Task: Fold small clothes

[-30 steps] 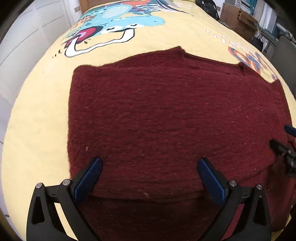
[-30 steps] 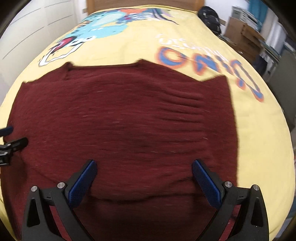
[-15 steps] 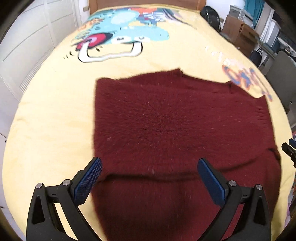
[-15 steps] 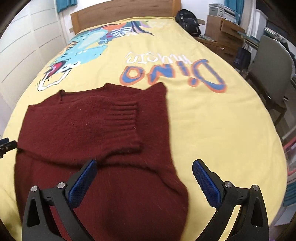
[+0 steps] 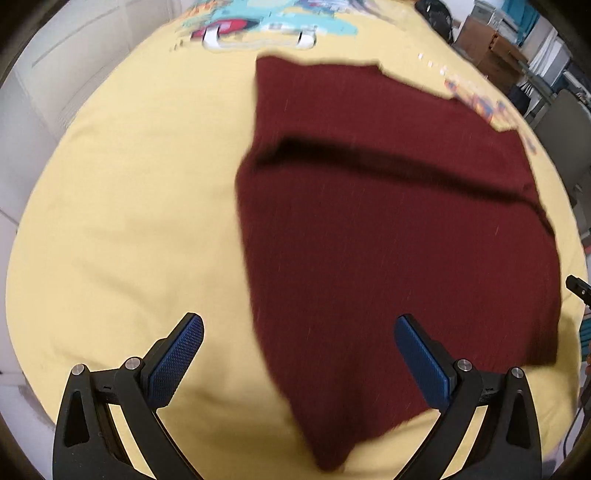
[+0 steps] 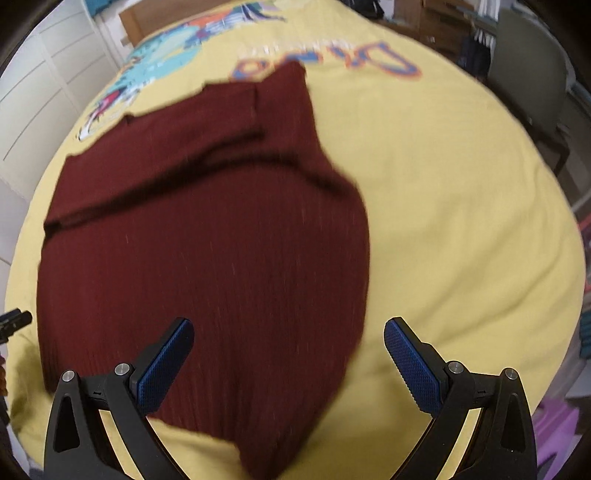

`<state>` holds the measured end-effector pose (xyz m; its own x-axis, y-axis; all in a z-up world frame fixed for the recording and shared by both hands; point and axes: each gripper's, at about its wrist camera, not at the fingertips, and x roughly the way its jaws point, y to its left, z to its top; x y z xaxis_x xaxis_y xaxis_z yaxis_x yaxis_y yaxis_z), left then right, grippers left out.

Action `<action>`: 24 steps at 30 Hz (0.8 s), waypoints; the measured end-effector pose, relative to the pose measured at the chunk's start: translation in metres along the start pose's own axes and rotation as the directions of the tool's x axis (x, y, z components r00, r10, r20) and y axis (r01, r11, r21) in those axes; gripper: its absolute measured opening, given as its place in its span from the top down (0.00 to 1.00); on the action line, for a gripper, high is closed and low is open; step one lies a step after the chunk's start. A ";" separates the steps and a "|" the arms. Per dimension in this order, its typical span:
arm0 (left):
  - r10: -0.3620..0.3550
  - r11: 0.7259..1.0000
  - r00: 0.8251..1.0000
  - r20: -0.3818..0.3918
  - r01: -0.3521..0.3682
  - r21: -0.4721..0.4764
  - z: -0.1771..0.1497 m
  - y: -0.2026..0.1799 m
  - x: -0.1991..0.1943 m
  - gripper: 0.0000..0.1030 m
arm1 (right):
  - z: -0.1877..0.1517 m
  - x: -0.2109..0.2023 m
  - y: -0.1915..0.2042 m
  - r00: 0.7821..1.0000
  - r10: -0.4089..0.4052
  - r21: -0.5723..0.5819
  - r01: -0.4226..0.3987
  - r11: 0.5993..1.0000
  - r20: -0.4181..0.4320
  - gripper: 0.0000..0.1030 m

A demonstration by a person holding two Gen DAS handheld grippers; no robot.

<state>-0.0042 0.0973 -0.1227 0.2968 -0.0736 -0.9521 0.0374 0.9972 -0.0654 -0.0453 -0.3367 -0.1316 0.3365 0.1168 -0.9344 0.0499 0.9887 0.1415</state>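
Observation:
A dark red knitted sweater (image 5: pixel 388 229) lies flat on the yellow printed bedspread (image 5: pixel 129 221), its far part folded over so a fold edge runs across it. It also shows in the right wrist view (image 6: pixel 207 240). My left gripper (image 5: pixel 299 354) is open and empty above the sweater's near left edge. My right gripper (image 6: pixel 288 354) is open and empty above the sweater's near right edge. Each gripper's tip shows at the side of the other's view. Both views are motion-blurred.
The bedspread (image 6: pixel 461 221) carries a cartoon dinosaur print (image 5: pixel 266 22) and lettering (image 6: pixel 332 59) at the far end. White wardrobe doors (image 6: pixel 48 96) stand on the left. A chair (image 6: pixel 532 85), boxes and shelves (image 5: pixel 495 44) stand on the right.
Both grippers have pulled back and up from the sweater, staying open. The left view has swung left and the right view right, so more bare bedspread shows.

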 end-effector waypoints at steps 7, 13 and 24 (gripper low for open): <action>-0.040 0.999 0.993 -0.115 0.039 -0.009 -0.040 -0.003 0.030 0.01 | -0.026 0.011 -0.010 0.996 -0.003 0.026 0.005 1.000 -0.085 0.00; -0.068 0.997 0.985 -0.159 0.072 0.016 -0.044 -0.015 0.044 0.05 | -0.035 0.027 -0.001 0.984 0.006 -0.001 -0.007 1.000 -0.178 0.01; -0.122 0.989 0.976 -0.183 0.134 0.057 -0.031 -0.034 0.051 0.86 | -0.043 0.030 0.011 0.965 0.116 -0.005 -0.121 0.993 -0.233 0.83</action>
<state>-0.0198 0.0606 -0.1787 0.1103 -0.1902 -0.9755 0.1315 0.9757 -0.1753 -0.0754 -0.3182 -0.1720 0.1115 0.2495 -0.9619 0.0041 0.9679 0.2515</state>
